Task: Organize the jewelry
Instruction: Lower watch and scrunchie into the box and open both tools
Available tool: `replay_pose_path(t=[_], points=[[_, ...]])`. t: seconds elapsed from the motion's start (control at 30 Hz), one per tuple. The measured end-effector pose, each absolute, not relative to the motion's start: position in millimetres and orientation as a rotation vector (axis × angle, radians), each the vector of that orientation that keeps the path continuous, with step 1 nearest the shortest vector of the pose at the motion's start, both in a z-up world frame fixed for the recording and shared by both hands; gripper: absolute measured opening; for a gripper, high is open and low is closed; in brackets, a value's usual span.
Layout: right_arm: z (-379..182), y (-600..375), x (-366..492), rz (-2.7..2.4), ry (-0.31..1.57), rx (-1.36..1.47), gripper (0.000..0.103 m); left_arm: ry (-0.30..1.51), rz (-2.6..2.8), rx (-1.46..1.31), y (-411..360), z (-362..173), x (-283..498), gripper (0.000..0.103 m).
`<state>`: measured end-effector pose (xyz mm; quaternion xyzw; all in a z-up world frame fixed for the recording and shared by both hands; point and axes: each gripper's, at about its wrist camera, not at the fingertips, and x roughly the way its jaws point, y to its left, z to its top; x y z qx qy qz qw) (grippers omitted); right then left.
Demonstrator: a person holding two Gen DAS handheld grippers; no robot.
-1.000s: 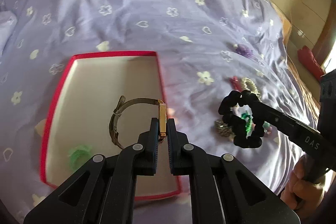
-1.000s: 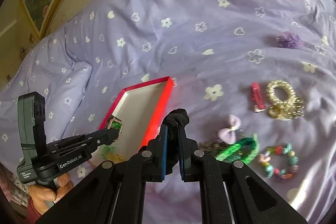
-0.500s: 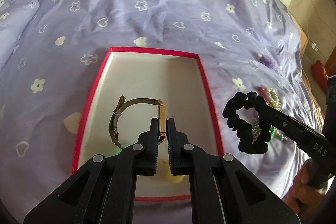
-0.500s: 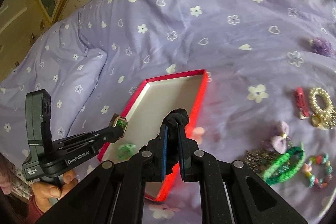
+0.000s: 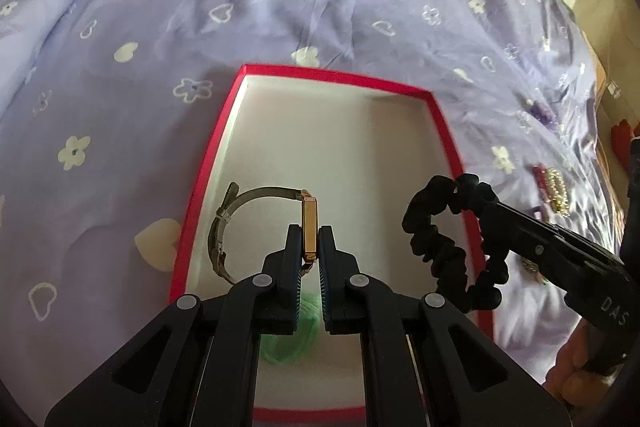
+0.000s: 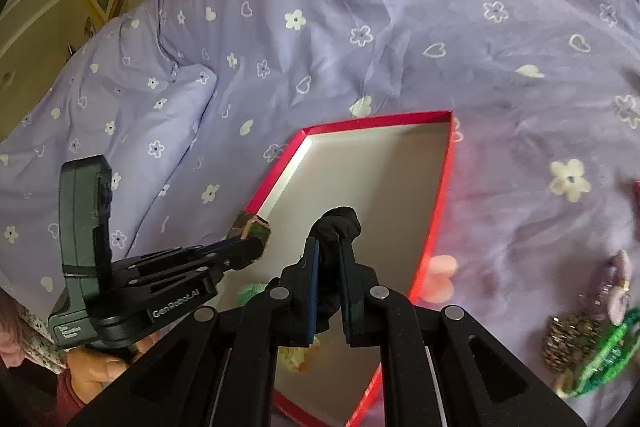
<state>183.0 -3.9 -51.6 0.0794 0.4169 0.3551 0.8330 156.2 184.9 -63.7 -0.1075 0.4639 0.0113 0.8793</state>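
Observation:
A red-rimmed box (image 5: 208,163) with a white floor lies on the purple bedspread. My left gripper (image 5: 310,247) is shut on a gold wristwatch (image 5: 310,227), held edge-up over the box's floor, its grey strap (image 5: 236,203) looping to the left. My right gripper (image 6: 330,247) is shut on a black scrunchie (image 6: 340,223); in the left wrist view the black scrunchie (image 5: 440,247) hangs over the box's right rim. From the right wrist, the watch (image 6: 252,227) shows in the left gripper (image 6: 250,247) above the box (image 6: 440,195). A green hair tie (image 5: 296,343) lies in the box under my left fingers.
Loose pieces lie on the bedspread right of the box: a pearl bracelet (image 5: 558,187), a red clip (image 5: 540,177), a purple bow (image 6: 618,287), a green bangle (image 6: 608,351) and a glittery clip (image 6: 568,339). A pillow (image 6: 120,115) lies to the left. A hand (image 6: 96,367) holds the left gripper.
Both grippers have travelled toward the box and slightly down, still holding the watch and the scrunchie. The box now fills more of both views, and the loose jewellery has slid toward the right edge.

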Motion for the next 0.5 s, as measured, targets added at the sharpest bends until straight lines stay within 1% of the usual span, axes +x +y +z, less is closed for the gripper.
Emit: replay_pose_path(t=[0.33, 0.43, 0.5], points=[[-80.7, 10.3, 197.1, 0.740, 0.967, 0.125, 0.009, 1.026, 0.034, -0.216, 189.0, -90.9, 173.0, 0.007], [-84.0, 11.8, 197.7, 0.737, 0.981, 0.111, 0.013, 1.026, 0.035, -0.206, 187.5, -92.1, 172.4, 0.007], [-85.5, 13.0, 198.3, 0.729, 0.988, 0.101, 0.014, 1.029, 0.038, -0.204, 187.6, -91.7, 172.9, 0.007]])
